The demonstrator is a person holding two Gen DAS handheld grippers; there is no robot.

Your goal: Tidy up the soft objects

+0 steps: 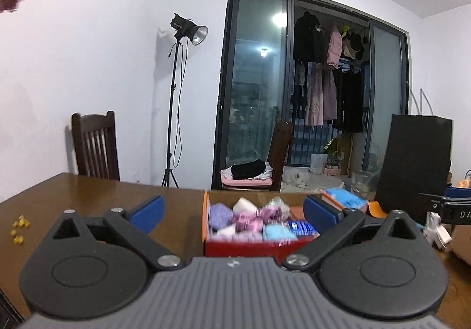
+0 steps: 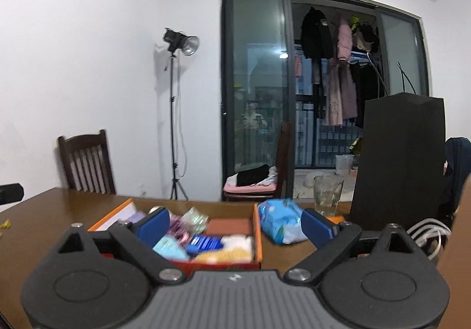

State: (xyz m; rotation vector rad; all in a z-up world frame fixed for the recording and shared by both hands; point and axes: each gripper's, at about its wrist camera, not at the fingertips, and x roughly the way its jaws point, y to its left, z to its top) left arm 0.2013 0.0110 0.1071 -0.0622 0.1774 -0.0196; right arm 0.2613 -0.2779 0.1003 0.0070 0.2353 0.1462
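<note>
An orange-red box [image 1: 235, 246] sits on the brown table and holds several soft things: a purple knit ball [image 1: 219, 215], a pink bow [image 1: 250, 218], a white sponge [image 1: 244, 205] and a light blue piece [image 1: 278, 232]. My left gripper [image 1: 232, 211] is open and empty, above the box's near side. In the right wrist view the same box [image 2: 257, 229] shows a blue pack [image 2: 204, 243] and a yellow-white sponge [image 2: 232, 249]. My right gripper [image 2: 235, 224] is open and empty over the box. A blue-white soft pack [image 2: 279, 223] lies on the table right of the box.
A tall black bag [image 2: 400, 161] stands at the right, with a glass cup [image 2: 326, 195] beside it and white cables [image 2: 426, 234] near it. Small yellow bits [image 1: 19, 227] lie on the table's left. Two wooden chairs [image 1: 95, 146] and a light stand [image 1: 176, 105] are behind the table.
</note>
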